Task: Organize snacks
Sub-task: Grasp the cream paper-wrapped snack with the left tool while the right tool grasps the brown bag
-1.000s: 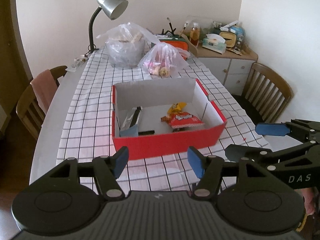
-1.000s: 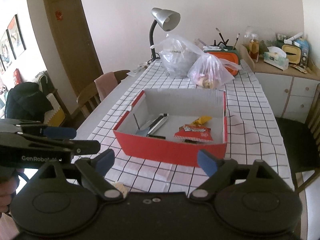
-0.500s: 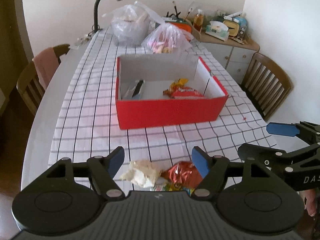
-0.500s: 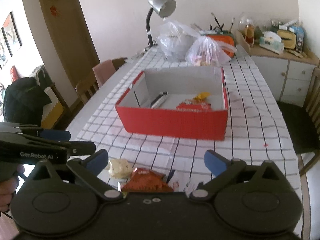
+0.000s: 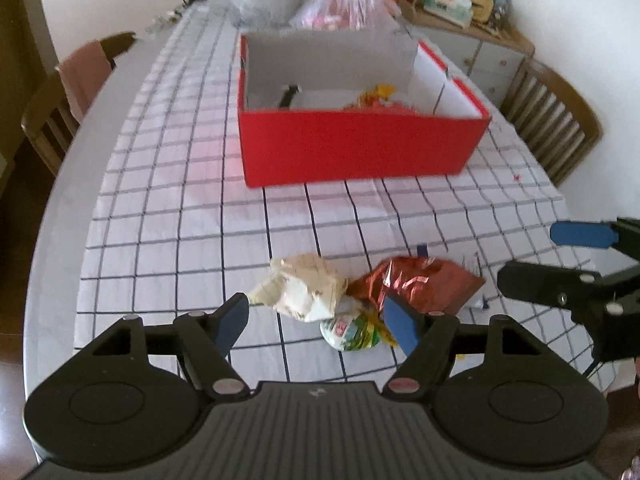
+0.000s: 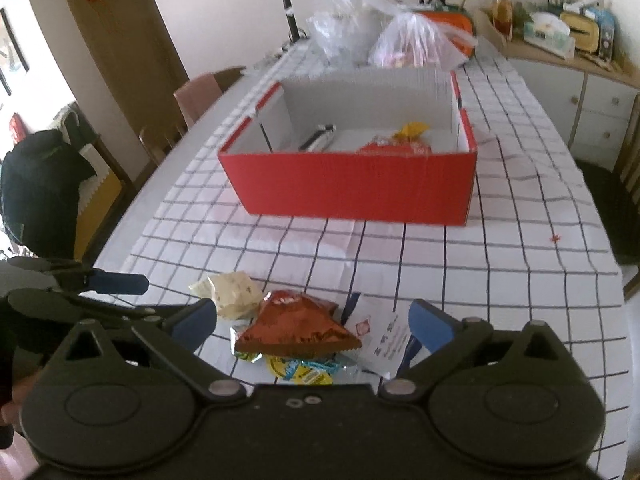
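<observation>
A small pile of snacks lies near the front edge of the checked tablecloth. It holds a crumpled cream packet (image 5: pixel 304 288) (image 6: pixel 234 292), a red foil packet (image 5: pixel 416 284) (image 6: pixel 298 324), a green-yellow packet (image 5: pixel 352 330) (image 6: pixel 304 368) and a white sachet (image 6: pixel 384 336). My left gripper (image 5: pixel 316 318) hangs open just above the cream and green packets, with nothing gripped. My right gripper (image 6: pixel 312 318) stands wide open over the red foil packet, apart from it. Farther back sits the red box (image 5: pixel 360 148) (image 6: pixel 352 184), with a red-and-yellow packet (image 6: pixel 396 144) and a dark wrapper (image 6: pixel 318 138) inside.
Two clear plastic bags (image 6: pixel 416 40) and a desk lamp (image 6: pixel 290 8) stand behind the box. Wooden chairs (image 5: pixel 556 120) (image 5: pixel 60 108) flank the table. A cluttered sideboard (image 6: pixel 568 64) fills the back right corner. A dark bag (image 6: pixel 40 184) rests on a chair at left.
Both grippers have sunk and tilted down toward the table's front edge, and the snack pile has come into view under them. Both pairs of jaws stand wider than a second ago.
</observation>
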The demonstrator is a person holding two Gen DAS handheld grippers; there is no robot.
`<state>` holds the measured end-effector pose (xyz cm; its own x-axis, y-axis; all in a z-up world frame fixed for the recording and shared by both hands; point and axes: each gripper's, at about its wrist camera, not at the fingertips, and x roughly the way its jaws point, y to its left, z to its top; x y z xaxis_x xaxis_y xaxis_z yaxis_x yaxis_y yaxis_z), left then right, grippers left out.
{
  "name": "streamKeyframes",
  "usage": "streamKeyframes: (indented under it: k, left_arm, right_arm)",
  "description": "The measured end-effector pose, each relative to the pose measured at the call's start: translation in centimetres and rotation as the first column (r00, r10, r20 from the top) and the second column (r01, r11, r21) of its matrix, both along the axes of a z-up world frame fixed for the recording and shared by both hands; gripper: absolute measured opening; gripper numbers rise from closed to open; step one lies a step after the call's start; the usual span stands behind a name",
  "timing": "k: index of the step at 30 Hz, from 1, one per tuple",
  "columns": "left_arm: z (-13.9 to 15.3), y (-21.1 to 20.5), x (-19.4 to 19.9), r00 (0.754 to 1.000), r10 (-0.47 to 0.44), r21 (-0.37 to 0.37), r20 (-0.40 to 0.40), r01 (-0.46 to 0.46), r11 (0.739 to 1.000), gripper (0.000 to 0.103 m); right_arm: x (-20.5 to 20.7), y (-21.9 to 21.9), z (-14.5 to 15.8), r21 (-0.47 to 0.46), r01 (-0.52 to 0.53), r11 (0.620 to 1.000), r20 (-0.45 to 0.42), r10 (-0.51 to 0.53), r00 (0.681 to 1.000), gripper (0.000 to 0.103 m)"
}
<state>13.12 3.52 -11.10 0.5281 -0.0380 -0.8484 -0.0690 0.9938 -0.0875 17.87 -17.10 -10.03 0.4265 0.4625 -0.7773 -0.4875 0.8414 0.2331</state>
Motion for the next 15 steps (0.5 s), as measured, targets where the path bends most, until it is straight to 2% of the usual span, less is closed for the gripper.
streamKeyframes:
  k: [6,15]
  left_arm:
    - [-2.2,0.1,0.9,0.998,-0.047,0.008,-0.053,0.047,0.999,0.074]
    - [-4.1,0.1,2.9,0.992,-0.095,0.081,-0.083,0.102,0.991,0.074]
  right_arm:
    - [1.2,1.5,-1.7,-0.031,-0.013,0.999,-0.056,0.011,0.998,0.103]
    - [3.1,3.1,-4.1,-0.078,-0.04,0.996,-0.115,0.031,0.993,0.103]
